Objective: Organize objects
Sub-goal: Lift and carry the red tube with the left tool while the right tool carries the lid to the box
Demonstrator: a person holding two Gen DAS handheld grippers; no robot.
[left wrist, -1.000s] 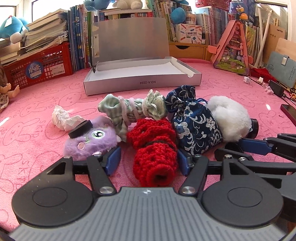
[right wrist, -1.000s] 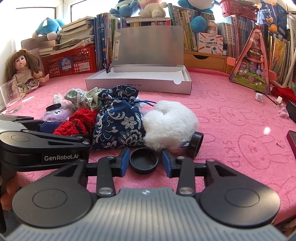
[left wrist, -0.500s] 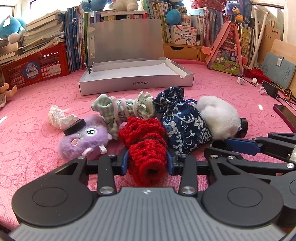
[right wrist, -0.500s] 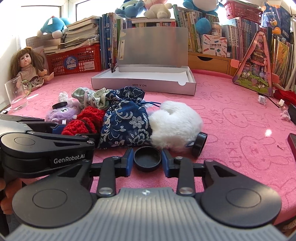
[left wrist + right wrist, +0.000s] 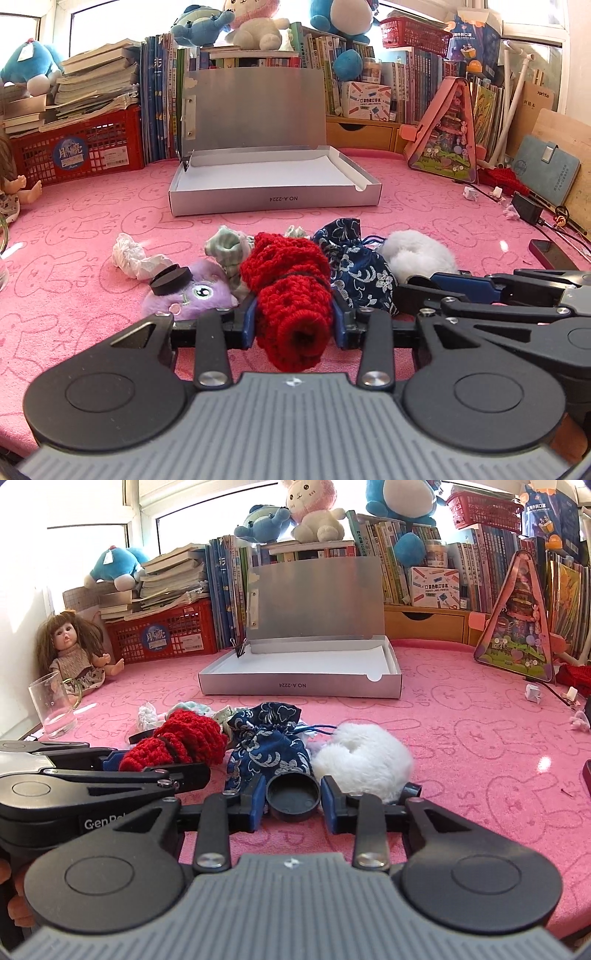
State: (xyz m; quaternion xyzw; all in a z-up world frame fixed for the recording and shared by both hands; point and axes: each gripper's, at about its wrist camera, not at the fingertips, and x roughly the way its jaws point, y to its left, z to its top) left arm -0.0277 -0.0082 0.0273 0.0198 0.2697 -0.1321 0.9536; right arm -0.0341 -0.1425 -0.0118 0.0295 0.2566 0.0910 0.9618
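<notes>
My left gripper (image 5: 293, 317) is shut on a red knitted roll (image 5: 288, 288) and holds it lifted off the pink cloth; the roll also shows in the right wrist view (image 5: 177, 744). My right gripper (image 5: 293, 799) is shut on a black round cap (image 5: 293, 795), lifted a little. On the cloth lie a blue patterned pouch (image 5: 358, 266), a white fluffy ball (image 5: 421, 254), a purple plush toy (image 5: 192, 291), a green striped cloth bundle (image 5: 225, 251) and a crumpled tissue (image 5: 129, 256). An open silver box (image 5: 273, 199) stands behind them.
Books, a red crate (image 5: 77, 155) and plush toys line the back. A doll (image 5: 72, 653) and a drinking glass (image 5: 51, 705) stand at the left. A pink triangular toy house (image 5: 447, 140), a notebook (image 5: 543, 173), cables and a phone (image 5: 550, 254) lie at the right.
My left gripper closed on the red roll and raised it. My right gripper closed on the black cap and lifted it slightly off the cloth.
</notes>
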